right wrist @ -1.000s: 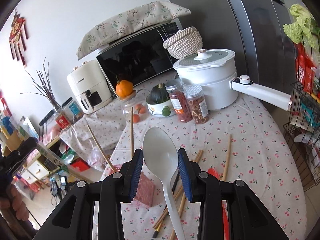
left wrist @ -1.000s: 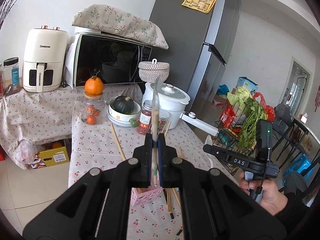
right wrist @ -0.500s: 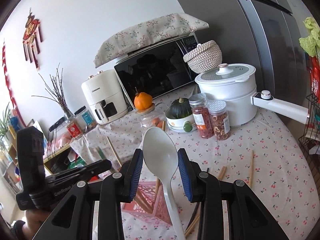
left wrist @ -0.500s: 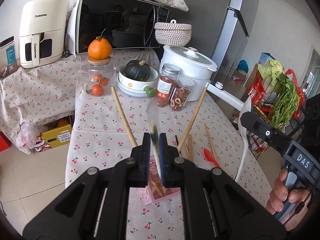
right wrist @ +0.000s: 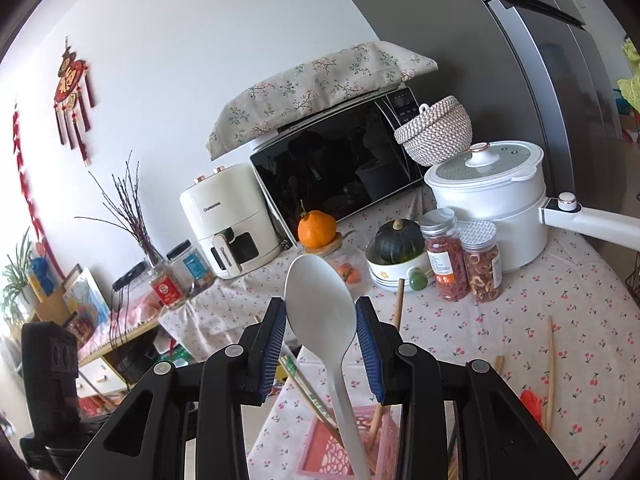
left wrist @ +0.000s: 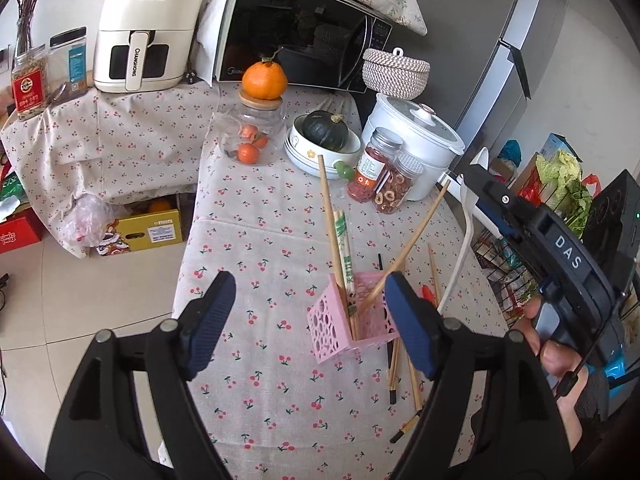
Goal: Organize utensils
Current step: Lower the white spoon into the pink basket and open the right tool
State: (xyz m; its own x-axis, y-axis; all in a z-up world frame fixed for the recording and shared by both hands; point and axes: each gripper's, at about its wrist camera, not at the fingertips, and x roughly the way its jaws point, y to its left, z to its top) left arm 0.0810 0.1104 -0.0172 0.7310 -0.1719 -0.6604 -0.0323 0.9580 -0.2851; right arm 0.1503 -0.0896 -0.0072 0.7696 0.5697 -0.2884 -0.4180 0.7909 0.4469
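Observation:
A pink perforated holder [left wrist: 347,325] stands on the cherry-print tablecloth and holds wooden chopsticks and a wrapped pair of chopsticks [left wrist: 345,246]. My left gripper [left wrist: 310,322] is open and empty, just above and in front of the holder. My right gripper [right wrist: 321,344] is shut on a white plastic spoon [right wrist: 321,312], bowl up, with its handle pointing down toward the holder [right wrist: 340,446]. In the left wrist view the spoon [left wrist: 466,236] hangs at the holder's right side. Loose chopsticks [left wrist: 400,360] and a red spoon [right wrist: 534,402] lie on the cloth right of the holder.
At the table's back stand two spice jars [left wrist: 382,178], a white pot [left wrist: 416,140] with a long handle, a bowl with a dark squash [left wrist: 326,136], a glass jar with an orange [left wrist: 256,120], a microwave and an air fryer [left wrist: 146,32]. A wire vegetable rack [left wrist: 560,188] stands at right.
My left gripper has opened and let go of the wrapped chopsticks, which now stand in the pink holder. My right gripper has brought the white spoon over the holder.

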